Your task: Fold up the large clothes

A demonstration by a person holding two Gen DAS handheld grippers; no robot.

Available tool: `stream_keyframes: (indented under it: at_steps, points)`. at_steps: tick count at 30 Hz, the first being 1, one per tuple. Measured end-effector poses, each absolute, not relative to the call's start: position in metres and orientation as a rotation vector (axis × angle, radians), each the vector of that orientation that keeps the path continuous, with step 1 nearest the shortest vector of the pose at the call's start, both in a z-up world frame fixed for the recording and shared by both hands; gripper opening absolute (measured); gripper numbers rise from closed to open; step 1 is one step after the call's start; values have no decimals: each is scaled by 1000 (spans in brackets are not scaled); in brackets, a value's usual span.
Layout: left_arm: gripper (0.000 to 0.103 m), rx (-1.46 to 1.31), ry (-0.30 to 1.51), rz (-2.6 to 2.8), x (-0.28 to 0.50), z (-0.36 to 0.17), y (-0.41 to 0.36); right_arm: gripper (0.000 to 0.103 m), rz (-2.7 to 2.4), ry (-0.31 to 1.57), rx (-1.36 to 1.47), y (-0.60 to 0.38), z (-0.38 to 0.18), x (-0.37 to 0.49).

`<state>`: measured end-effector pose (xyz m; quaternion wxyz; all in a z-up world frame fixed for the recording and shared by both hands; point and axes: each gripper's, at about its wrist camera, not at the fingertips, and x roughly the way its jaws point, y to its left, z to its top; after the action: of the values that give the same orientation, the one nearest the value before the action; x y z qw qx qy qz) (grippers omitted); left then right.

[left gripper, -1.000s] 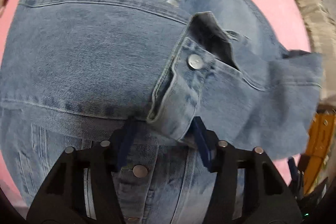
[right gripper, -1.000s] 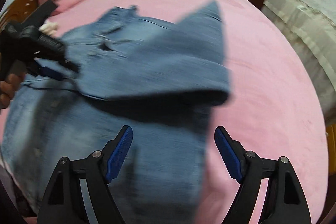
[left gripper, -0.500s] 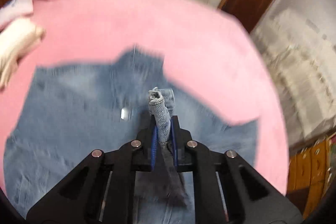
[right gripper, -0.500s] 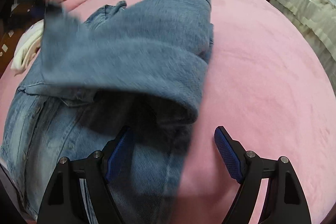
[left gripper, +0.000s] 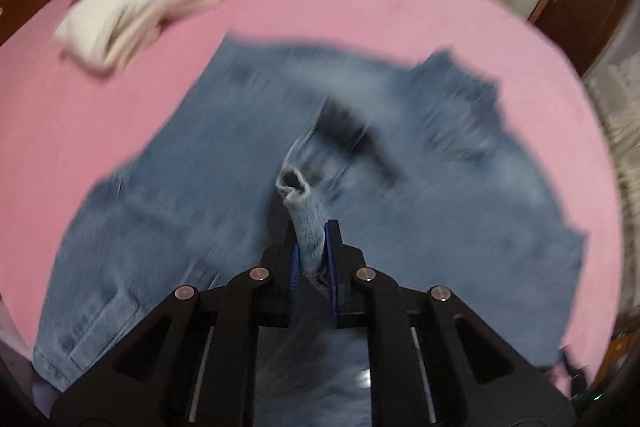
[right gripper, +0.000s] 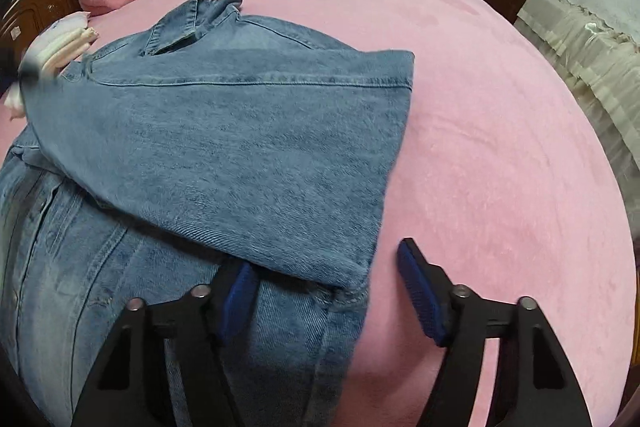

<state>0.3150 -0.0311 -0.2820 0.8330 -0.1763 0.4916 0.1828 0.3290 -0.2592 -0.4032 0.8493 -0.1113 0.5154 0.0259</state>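
Your left tongs [left gripper: 312,259] are clenched on the bunched cuff [left gripper: 298,195] of the denim jacket [right gripper: 224,147], which lies spread on the pink bed [right gripper: 500,131] with its collar [right gripper: 192,23] toward the far side. From the right wrist view the sleeve [right gripper: 256,131] is drawn across the jacket's body toward the left, and its fold edge runs down the jacket's right side.

Your right tongs [right gripper: 324,291] have just been closing, yet they are not gripping: the pads stand apart either side of the lower corner of that fold, the left pad half under the denim edge, the right pad over bare bed. Nothing is pinched there.

To do this step well, I judge you should:
- Carry the cuff flat and low across, so the sleeve lies smooth and does not drag the body with it
- Use the right tongs to pin or nip the fold corner before the left pulls harder, or the edge may creep
- Let go of the cuff only once it rests on the denim

The left view is blurred, so where exactly the cuff hangs over the jacket cannot be told; a folded pale stack [left gripper: 132,15] sits well apart near the headboard
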Motion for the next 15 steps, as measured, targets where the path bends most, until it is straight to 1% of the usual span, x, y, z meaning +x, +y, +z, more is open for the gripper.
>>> stream_keyframes:
  at_steps: [1,3,4,7,9,10,12,14,15]
  points:
    - [11,-368,1064,393,311,-292,-31,59,59,1086,-236,-257,-403,329]
    - [16,-375,1111,397,307,-311,-28,53,61,1100,-242,-263,-401,326]
    - [22,-379,1131,409,306,-316,-26,51,41,1111,-258,-264,-402,324]
    - [39,-374,1136,459,304,-312,-18,51,10,1149,-215,-277,-394,316]
    - [40,-345,1107,494,307,-299,-13,50,-15,1161,-211,-283,-387,314]
    - [40,-307,1077,516,309,-285,-14,44,-36,1160,-224,-285,-381,311]
    - [40,-289,1033,482,312,-261,-13,36,-36,1150,-201,-273,-367,314]
    - [40,-312,997,356,317,-241,-29,32,0,1117,-101,-270,-350,311]
    - [40,-331,1004,287,319,-237,-36,28,44,1105,-29,-268,-343,310]
